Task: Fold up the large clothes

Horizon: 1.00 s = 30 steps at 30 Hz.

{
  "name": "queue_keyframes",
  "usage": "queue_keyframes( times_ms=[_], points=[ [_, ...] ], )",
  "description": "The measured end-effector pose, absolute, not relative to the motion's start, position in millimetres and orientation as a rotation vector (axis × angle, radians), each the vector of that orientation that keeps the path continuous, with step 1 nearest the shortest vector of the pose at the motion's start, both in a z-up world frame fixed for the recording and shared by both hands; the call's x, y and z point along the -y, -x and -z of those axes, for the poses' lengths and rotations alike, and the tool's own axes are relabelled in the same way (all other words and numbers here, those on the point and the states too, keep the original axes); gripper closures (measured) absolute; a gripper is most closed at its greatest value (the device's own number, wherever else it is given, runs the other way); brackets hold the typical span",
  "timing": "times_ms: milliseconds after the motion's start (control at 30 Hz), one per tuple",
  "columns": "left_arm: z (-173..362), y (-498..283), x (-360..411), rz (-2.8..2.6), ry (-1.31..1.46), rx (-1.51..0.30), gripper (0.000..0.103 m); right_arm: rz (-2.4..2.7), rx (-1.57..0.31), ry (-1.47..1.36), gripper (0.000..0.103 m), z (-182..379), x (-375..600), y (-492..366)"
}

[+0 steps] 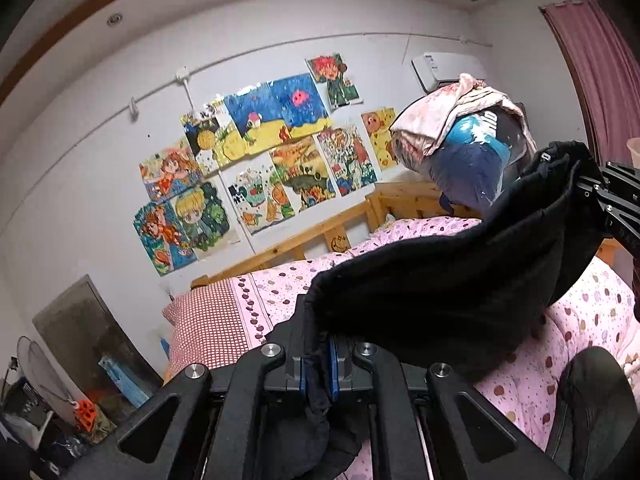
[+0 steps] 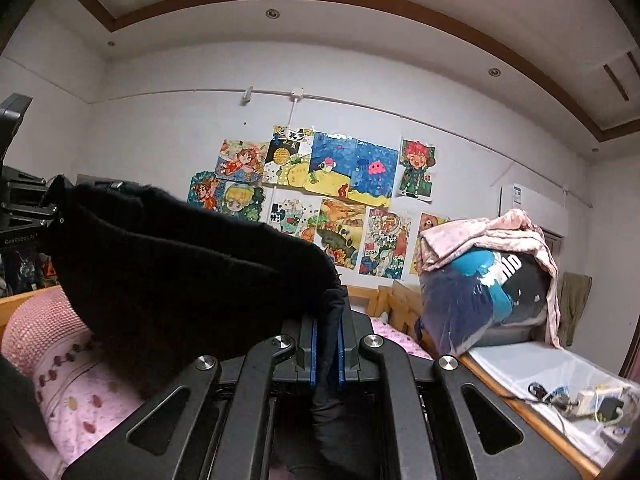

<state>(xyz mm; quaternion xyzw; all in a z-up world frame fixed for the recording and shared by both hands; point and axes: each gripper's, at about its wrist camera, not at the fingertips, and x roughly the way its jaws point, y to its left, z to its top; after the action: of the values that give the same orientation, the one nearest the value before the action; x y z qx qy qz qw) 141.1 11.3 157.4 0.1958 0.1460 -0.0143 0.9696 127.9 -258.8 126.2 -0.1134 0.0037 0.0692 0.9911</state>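
Observation:
A large black garment [image 1: 432, 276] hangs stretched between my two grippers, lifted above the bed. In the left wrist view my left gripper [image 1: 319, 364] is shut on one end of the fabric, which bunches between the blue pads. The right gripper [image 1: 596, 196] shows at the right edge of that view, clamped on the other end. In the right wrist view my right gripper [image 2: 327, 354] is shut on the black garment [image 2: 180, 264], and the left gripper [image 2: 52, 212] grips the far end at the left edge.
A pink dotted quilt [image 1: 532, 380] covers the bed with a wooden headboard [image 1: 320, 232]. A red checked pillow [image 1: 204, 324] lies at the bed's left. A bag of clothes under a pink blanket [image 2: 492, 280] stands on a shelf [image 2: 532, 364]. Drawings [image 2: 320, 200] cover the wall.

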Motion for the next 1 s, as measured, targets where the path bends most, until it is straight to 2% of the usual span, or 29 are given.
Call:
queue_keyframes(
  times_ms=[300, 500, 1000],
  points=[
    [-151, -218, -5, -0.007, -0.422, -0.316, 0.095, -0.154, -0.032, 0.333, 0.097, -141, 246, -199],
    [-136, -270, -1, -0.033, -0.412, -0.319, 0.095, -0.151, -0.071, 0.291, 0.097, -134, 244, -252],
    [-61, -411, -12, -0.070, -0.369, -0.432, 0.093, -0.136, -0.176, 0.328, 0.097, -89, 217, -395]
  ],
)
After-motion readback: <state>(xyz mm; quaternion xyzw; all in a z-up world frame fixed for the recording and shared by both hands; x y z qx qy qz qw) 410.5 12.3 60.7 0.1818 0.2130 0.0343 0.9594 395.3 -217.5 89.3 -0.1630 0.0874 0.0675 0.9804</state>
